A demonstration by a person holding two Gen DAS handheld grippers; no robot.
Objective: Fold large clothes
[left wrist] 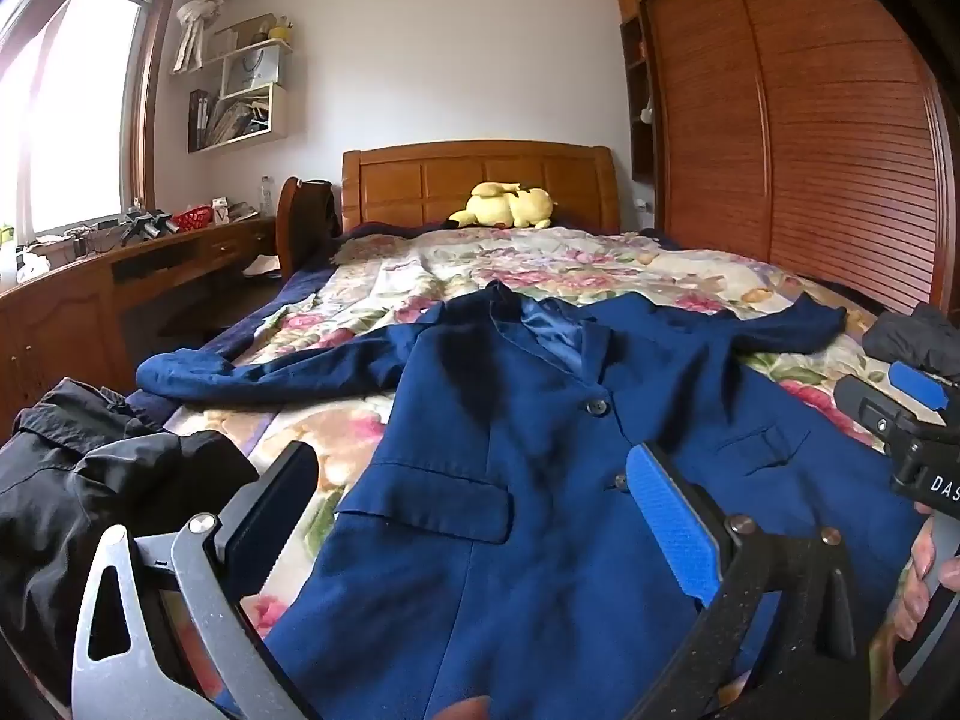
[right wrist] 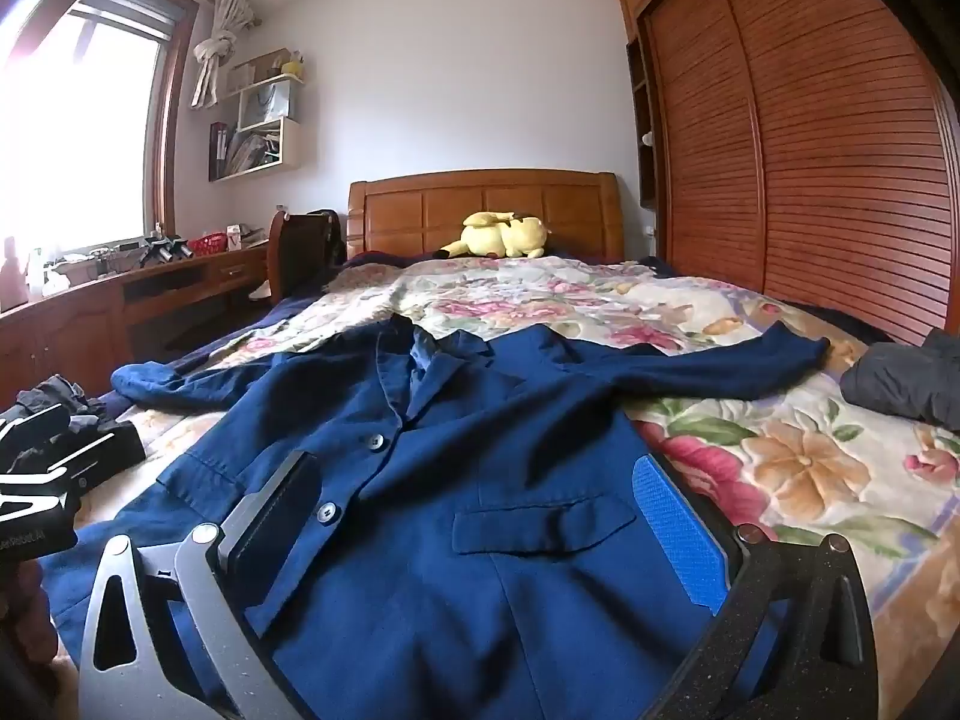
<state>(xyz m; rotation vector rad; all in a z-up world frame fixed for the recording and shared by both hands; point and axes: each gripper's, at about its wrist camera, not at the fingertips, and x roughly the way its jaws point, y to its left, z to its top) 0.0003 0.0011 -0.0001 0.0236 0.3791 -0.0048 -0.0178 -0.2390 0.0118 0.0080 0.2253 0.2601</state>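
A navy blue suit jacket [left wrist: 540, 450] lies face up and buttoned on the floral bedspread [left wrist: 480, 276], collar toward the headboard and both sleeves stretched out sideways. My left gripper [left wrist: 474, 498] hovers open over the jacket's lower front, near its left pocket flap, with nothing between the fingers. The right gripper [right wrist: 480, 516] is likewise open above the jacket [right wrist: 480, 450], close to the other pocket flap. Each gripper shows at the edge of the other's view: the right gripper [left wrist: 900, 420] and the left gripper [right wrist: 36, 480].
A black garment [left wrist: 90, 510] is heaped at the bed's left edge and a dark grey one [right wrist: 906, 384] at the right. A yellow plush toy [right wrist: 498, 237] rests by the wooden headboard. A slatted wardrobe [right wrist: 810, 150] lines the right side, a cluttered desk [right wrist: 150, 276] the left.
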